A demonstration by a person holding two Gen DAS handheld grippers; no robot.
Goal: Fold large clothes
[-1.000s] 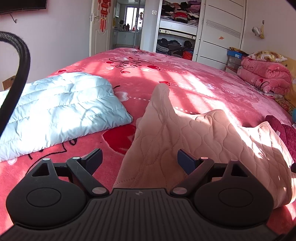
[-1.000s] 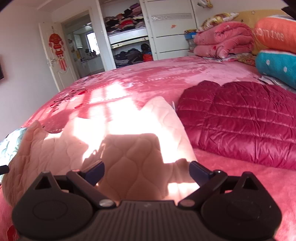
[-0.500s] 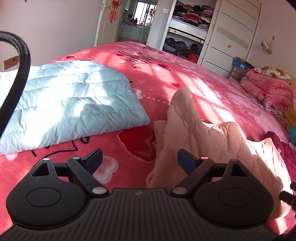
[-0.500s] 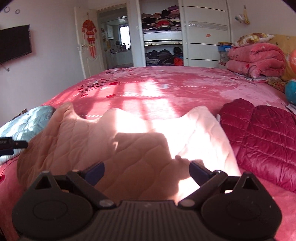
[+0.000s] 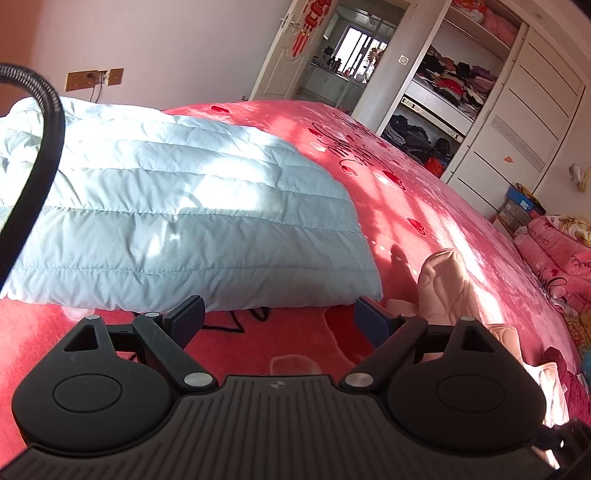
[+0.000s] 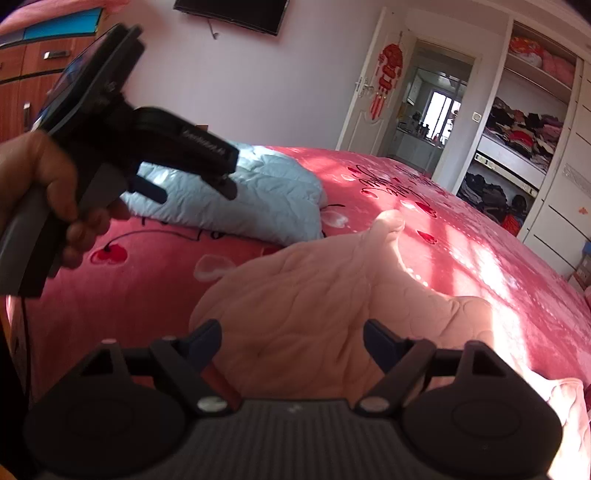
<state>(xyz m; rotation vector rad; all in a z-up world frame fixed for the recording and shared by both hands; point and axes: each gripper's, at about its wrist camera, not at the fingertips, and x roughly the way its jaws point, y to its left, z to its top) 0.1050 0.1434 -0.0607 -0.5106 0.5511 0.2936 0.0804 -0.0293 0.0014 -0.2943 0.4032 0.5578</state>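
Fingers (image 6: 380, 350) of our right gripper (image 6: 291, 345) stand apart, empty, having just narrowed.
Our left gripper (image 5: 279, 319) gapes over plush red bedspread (image 5: 424, 199), between the puffy blue jacket (image 5: 177, 221) and the quilted pink garment (image 6: 314, 295).

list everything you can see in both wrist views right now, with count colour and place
quilted garment: 1, pale pink, on the bed right ahead of the right gripper
padded jacket: 1, light blue, flat on the bed ahead of the left gripper
bedspread: 1, pink-red with hearts, covers the bed
dark red garment: 1, only an edge shows, far right
folded blankets: a pink stack, beside the bed at right
wardrobe: 1, white, open shelves full of clothes
door: 1, white, red ornament hanging on it
television: 1, black, on the wall
left gripper: black, open, nothing between its fingers
right gripper: black, jaws just been closing, open over the pink garment
hand: 1, holding the left gripper's handle
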